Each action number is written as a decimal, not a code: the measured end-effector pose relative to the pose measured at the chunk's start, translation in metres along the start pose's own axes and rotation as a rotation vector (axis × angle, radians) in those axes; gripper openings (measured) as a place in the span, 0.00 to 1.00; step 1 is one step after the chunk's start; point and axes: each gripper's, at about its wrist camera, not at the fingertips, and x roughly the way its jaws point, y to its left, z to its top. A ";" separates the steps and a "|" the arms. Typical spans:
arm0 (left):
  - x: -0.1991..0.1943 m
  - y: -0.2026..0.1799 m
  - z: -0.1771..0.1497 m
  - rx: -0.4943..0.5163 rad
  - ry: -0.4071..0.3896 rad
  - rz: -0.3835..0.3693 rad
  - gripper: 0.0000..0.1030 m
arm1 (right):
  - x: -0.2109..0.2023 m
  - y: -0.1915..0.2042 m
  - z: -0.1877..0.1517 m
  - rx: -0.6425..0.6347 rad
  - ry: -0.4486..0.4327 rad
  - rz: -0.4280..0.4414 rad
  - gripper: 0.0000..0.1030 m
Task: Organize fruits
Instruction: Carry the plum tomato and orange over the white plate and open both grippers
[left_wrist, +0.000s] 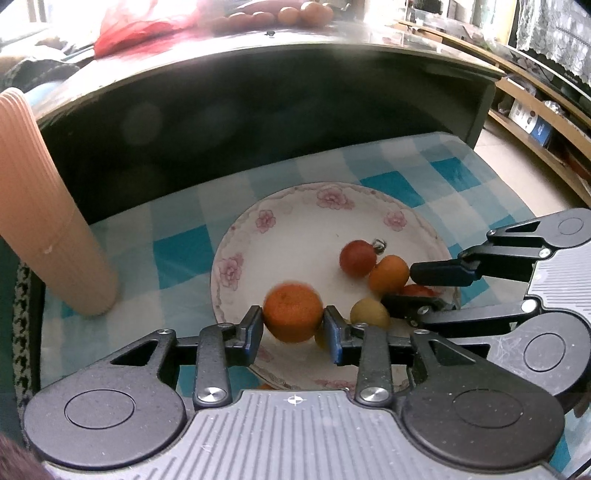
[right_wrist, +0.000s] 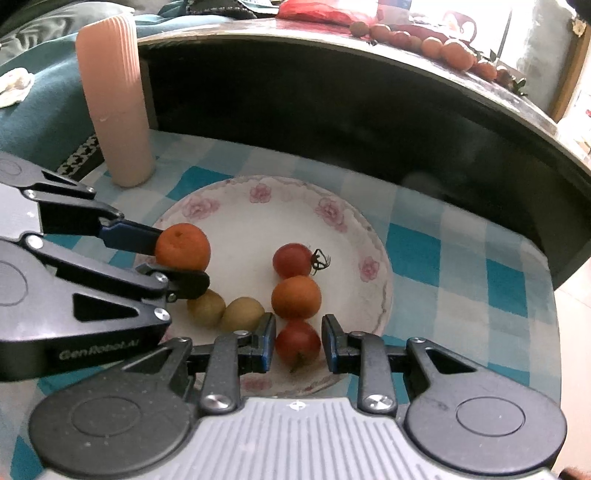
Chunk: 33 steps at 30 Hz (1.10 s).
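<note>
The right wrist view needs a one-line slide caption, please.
Right gripper around a red tomato on the flowered plate; left gripper holds an orange.

A blue-and-white checked cloth (left_wrist: 406, 184) covers the low bench. Behind it stands a dark table (left_wrist: 258, 96) with a glossy top, lit by strong daylight. At the right are wooden shelves (left_wrist: 535, 122), a pale floor (left_wrist: 517, 173) and a lace curtain (left_wrist: 554, 33).

both point steeply down, side by side: left gripper (left_wrist: 293, 325) clamps an orange (left_wrist: 293, 312); right gripper (right_wrist: 298, 341) clamps a tomato (right_wrist: 297, 342).
</note>
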 end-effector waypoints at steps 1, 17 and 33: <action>0.000 0.001 0.000 -0.003 -0.001 0.000 0.46 | 0.001 -0.001 0.000 0.001 0.001 0.003 0.42; -0.015 0.015 0.008 -0.066 -0.042 0.011 0.47 | -0.006 -0.014 0.005 0.076 -0.044 0.017 0.47; -0.038 -0.010 -0.010 0.008 -0.041 -0.047 0.52 | -0.034 -0.020 -0.011 0.151 -0.016 -0.084 0.48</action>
